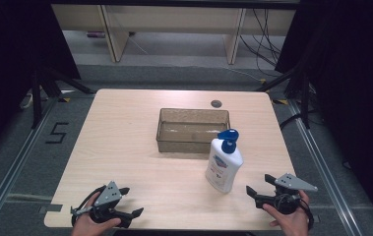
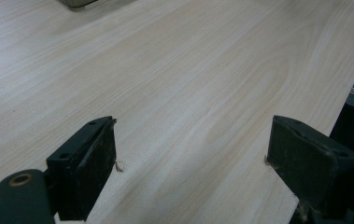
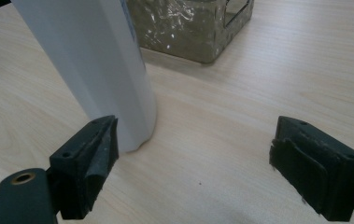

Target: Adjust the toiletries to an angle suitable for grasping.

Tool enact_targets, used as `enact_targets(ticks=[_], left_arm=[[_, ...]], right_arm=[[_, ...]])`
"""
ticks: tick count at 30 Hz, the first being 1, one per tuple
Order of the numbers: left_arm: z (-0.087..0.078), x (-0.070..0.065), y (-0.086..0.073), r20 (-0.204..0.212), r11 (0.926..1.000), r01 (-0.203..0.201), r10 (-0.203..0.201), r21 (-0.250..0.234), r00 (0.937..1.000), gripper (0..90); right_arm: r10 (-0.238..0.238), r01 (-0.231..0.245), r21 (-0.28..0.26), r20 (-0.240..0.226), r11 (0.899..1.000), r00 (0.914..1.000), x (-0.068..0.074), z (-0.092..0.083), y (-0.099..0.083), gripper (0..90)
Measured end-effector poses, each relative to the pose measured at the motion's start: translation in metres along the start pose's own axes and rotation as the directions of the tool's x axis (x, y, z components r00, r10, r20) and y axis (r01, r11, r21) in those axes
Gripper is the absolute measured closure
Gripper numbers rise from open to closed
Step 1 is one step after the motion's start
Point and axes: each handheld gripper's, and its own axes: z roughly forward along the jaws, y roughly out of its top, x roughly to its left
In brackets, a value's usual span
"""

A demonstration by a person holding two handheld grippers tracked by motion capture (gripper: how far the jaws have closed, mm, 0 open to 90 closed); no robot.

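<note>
Pump bottle [image 1: 223,166] upright, nozzle toward bin [image 1: 193,130], left gripper [image 1: 130,201] and right gripper [image 1: 260,185] fingers spread, empty

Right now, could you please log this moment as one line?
left gripper: open, idle | right gripper: open, beside bottle | bottle: upright, before bin | bin: empty

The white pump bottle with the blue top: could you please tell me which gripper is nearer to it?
Right. The right gripper sits open just beside the white pump bottle with the blue top, at its base. The left gripper rests open at the table's near-left edge, well apart.
</note>
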Motion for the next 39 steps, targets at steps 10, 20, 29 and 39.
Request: enact_targets(ticks=[10,20,29,39], left_arm=[[-0.001,0.001,0.0,-0.002,0.9999,0.011,-0.011,-0.001,0.9999,15.2],[-0.001,0.0,0.0,0.0,1.0,0.006,-0.006,0.003,1.0,15.2],[0.0,0.0,-0.001,-0.003,1.0,0.006,-0.006,-0.005,1.0,15.2],[0.0,0.0,-0.001,-0.002,0.9998,0.015,-0.015,-0.009,0.9999,15.2]], right_arm=[[-0.029,0.029,-0.049,0.005,0.998,0.9996,-0.001,-0.003,0.006,17.8],[-0.024,0.021,-0.111,-0.024,0.994,0.9994,0.003,-0.013,0.018,16.2],[-0.06,0.055,-0.14,-0.034,0.989,0.9976,0.012,-0.022,0.029,17.7],[-0.096,0.088,-0.162,-0.041,0.983,0.9946,0.02,-0.028,0.038,18.8]])
